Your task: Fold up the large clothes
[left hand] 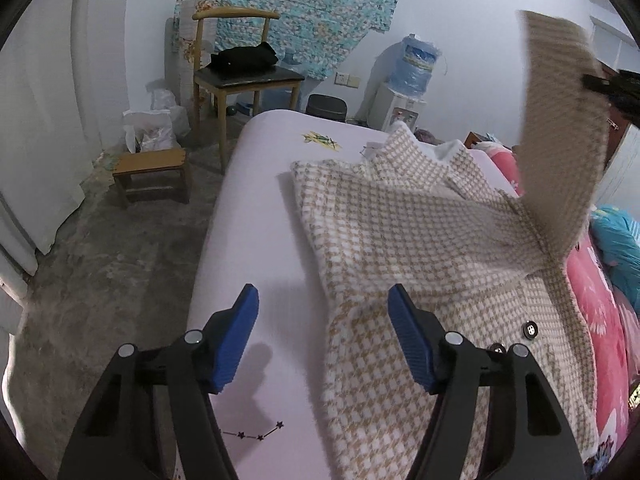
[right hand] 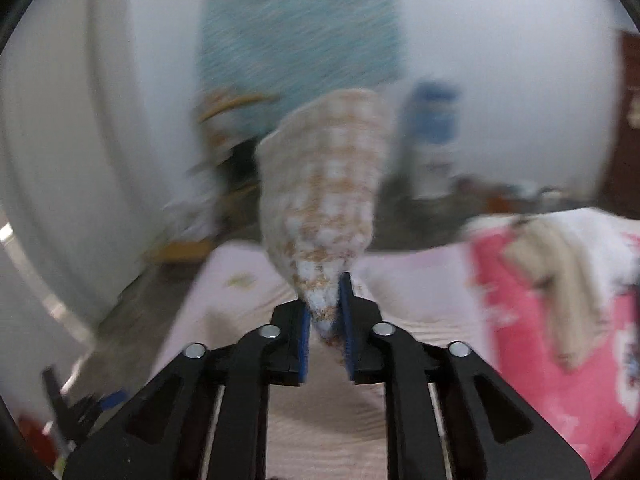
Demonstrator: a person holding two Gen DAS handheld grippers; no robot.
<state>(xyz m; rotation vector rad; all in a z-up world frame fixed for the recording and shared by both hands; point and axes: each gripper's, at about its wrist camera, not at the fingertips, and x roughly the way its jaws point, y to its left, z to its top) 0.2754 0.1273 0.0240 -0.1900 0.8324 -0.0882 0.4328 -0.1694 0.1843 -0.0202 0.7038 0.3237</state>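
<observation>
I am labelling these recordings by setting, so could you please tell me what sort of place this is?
Most likely a lived-in bedroom at home: a bed with a pale pink sheet carries the houndstooth coat, a wooden chair stands by the wall, and a water dispenser sits in the corner.

Coat flat on bed, right half of it. Sleeve lifted off coat's right side, end pinched in right gripper. Left gripper above bed's near end, jaws apart, straddling coat's left edge. Quilt right of coat. Stool on floor left of bed; chair behind stool; water dispenser past bed's far end (right of chair).
</observation>
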